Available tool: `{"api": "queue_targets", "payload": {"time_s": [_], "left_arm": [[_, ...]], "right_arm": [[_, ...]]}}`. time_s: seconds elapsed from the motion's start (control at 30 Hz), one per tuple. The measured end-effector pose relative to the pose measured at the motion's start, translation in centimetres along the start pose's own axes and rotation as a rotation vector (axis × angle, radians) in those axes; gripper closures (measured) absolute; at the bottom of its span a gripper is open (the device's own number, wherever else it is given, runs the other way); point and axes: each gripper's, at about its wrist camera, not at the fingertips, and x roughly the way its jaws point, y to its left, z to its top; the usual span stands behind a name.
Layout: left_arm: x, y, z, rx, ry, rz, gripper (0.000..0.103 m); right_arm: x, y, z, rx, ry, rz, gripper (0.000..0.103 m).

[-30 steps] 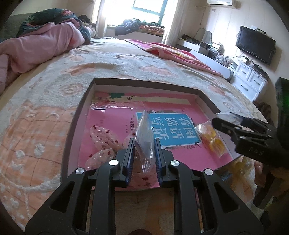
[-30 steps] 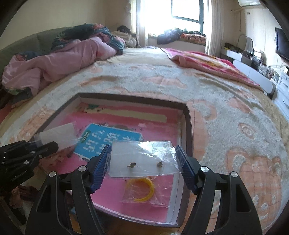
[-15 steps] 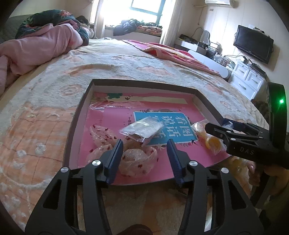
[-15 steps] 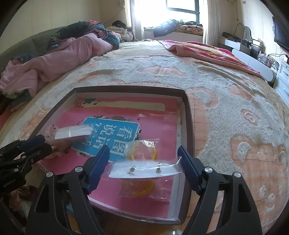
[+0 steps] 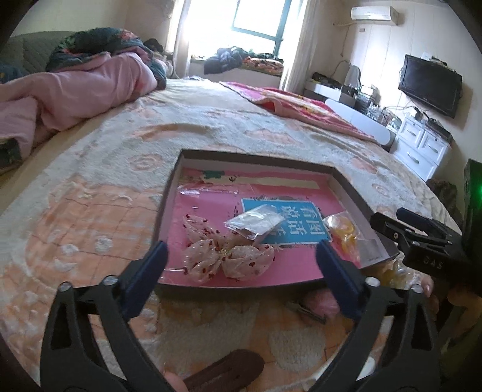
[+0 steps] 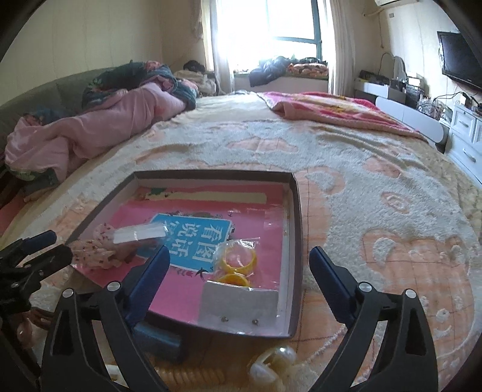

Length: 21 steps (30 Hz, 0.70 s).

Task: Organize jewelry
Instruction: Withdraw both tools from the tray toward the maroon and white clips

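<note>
Left claw and right claw both opening, nothing between jaws. Earring bag sits in the tray corner, small clear bag mid-tray, probably sorted there.

Two wrist views, angled down across the bed toward the window, close above the shared dark tray.

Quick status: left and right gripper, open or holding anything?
Left gripper: jaws opening, nothing between them.
Right gripper: jaws opening, nothing held.
</note>
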Motion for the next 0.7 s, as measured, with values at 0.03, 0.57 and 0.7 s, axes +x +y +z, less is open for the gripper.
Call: {"api": "queue_targets", "payload": {"time_s": [0.03, 0.57, 0.7], "left_arm": [[-0.6, 0.0, 0.0, 0.001, -0.012, 0.006, 0.012], [-6.7, 0.2, -0.1, -0.013, -0.127, 0.049, 0.012], [-7.8, 0.3, -0.5, -0.015, -0.145, 0.057, 0.012]], "right_arm": [[-0.3, 0.1, 0.0, -0.001, -0.008, 0.0, 0.009], [-6.1, 2.0, -0.7, -0.049, -0.115, 0.04, 0.008], [-7.2, 2.3, -1.1, -0.064, -0.124, 0.046, 0.008]]}}
